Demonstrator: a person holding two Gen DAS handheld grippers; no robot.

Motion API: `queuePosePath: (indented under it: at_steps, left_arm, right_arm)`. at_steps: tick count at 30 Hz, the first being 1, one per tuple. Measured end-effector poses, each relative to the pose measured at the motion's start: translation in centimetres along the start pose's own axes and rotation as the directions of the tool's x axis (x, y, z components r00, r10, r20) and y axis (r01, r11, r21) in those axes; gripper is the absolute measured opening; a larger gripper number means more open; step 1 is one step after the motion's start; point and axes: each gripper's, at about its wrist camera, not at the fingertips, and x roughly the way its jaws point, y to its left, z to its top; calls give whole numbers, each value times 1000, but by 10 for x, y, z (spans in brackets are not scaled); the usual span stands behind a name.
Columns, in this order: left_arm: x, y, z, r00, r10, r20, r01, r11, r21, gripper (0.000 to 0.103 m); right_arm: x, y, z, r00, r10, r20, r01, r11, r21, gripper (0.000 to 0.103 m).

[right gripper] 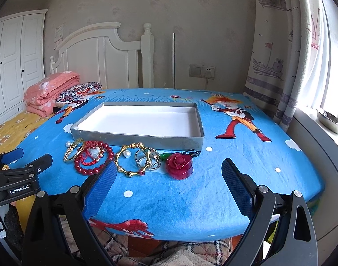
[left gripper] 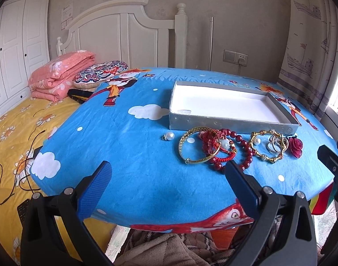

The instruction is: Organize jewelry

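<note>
Currently | tray [right gripper: 138, 143] long axis left-right | jewelry row [right gripper: 129, 157] parallel

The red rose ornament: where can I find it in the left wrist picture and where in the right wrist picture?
Left wrist view: the red rose ornament lies far right, at the right end of the jewelry row, below the near right corner of the grey tray.
Right wrist view: the rose lies near the centre, in front of the tray.
Shared landmark: the gold bamboo-style bangle, just left of the rose.
</note>
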Motion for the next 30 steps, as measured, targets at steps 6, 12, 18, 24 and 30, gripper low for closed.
queuePosePath:
  at_steps: [6,12,18,24,30]
  left_arm:
    - [7,-7,4,1000,4,18,-5,998,58,98]
    - [18,-4,9,999,15,45,-19,996,86,98]
    - [36,-2,10,1000,4,18,-5,998,67,98]
    - [46,-11,7,999,-26,38,22,995,97,86]
    - [49,-25,6,996,-70,56,62,988,139,84]
  right_arm:
    - [7,4,2,1000,15,-2,-16,1000,-24,89]
    - [18,9,2,999,49,-23,-49,998,-32,84]
    - [33,16,3,997,61,-48,-63,997,-46,74]
    - [39,1,3,998,31,-56,-30,999,11,70]
    - [46,-5,2,998,19,-67,-17,1000,21,69]
